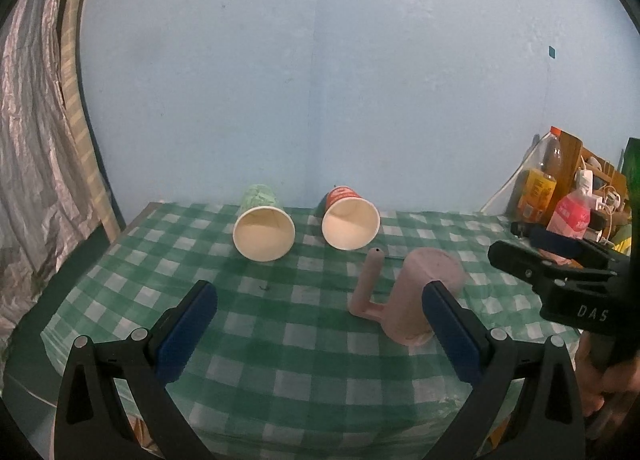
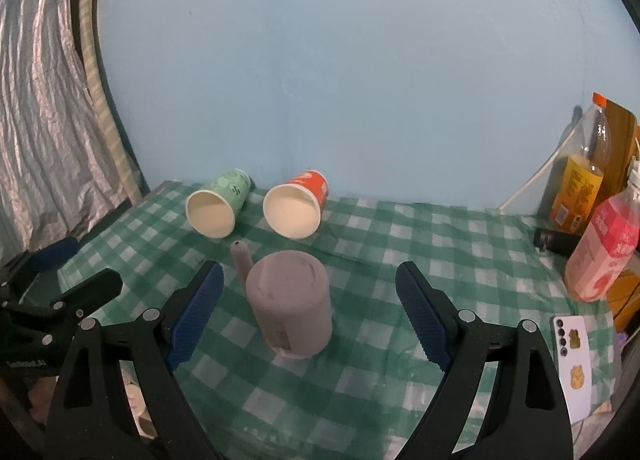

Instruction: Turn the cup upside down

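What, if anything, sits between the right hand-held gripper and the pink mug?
Nothing visible. The right hand-held gripper is open, and the pink mug, already bottom-up on the checked tablecloth, stands between its fingers with bare cloth on both sides.

The left gripper (image 1: 320, 310) is held low and level, its jaws spread wide, nothing gripped between the blue pads (image 1: 186, 334). The right gripper (image 2: 310, 306) is held the same way, jaws wide apart and empty, blue ribbed pads (image 2: 422, 320) facing inward. The two are carried side by side: the right gripper's black fingers are seen at the right edge of the left wrist view, and the left gripper's fingers at the left edge of the right wrist view. A hand (image 1: 600, 376) is seen gripping the right handle.
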Demonstrator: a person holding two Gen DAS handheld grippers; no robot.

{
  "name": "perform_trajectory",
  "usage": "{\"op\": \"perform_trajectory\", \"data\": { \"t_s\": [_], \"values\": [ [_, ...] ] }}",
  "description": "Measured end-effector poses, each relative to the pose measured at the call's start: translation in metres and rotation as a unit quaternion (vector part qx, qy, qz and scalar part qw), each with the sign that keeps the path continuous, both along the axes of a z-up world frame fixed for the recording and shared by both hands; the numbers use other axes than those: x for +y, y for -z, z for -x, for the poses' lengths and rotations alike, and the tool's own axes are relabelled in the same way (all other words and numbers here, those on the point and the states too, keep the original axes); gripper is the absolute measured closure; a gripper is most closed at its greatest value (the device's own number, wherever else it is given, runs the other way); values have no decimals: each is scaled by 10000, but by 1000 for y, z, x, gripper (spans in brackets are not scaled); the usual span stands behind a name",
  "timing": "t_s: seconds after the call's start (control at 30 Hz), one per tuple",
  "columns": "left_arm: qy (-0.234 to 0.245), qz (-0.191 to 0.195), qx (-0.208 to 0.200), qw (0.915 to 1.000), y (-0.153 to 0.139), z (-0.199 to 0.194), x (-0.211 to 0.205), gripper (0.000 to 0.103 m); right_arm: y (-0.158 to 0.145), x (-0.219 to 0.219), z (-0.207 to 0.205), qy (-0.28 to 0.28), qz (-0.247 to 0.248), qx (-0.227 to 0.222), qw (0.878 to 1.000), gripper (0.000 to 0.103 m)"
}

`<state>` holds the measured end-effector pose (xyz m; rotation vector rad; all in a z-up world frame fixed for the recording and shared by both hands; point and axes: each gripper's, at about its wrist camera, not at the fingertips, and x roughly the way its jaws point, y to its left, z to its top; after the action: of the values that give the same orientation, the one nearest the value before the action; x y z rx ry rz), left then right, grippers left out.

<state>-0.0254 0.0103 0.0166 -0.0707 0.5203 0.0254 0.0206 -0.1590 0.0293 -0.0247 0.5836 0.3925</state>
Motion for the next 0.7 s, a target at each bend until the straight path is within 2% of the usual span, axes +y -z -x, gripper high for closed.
{"op": "perform_trajectory", "data": {
  "t_s": [0.5,0.7],
  "values": [
    [-83,45,17,10000,-1,3,-2,0,6,2,1,-48,3,116,9999,16],
    [-159,77,150,9997,-2,2,0,0,8,2,1,-28,-29,145,9999,16]
  ]
}}
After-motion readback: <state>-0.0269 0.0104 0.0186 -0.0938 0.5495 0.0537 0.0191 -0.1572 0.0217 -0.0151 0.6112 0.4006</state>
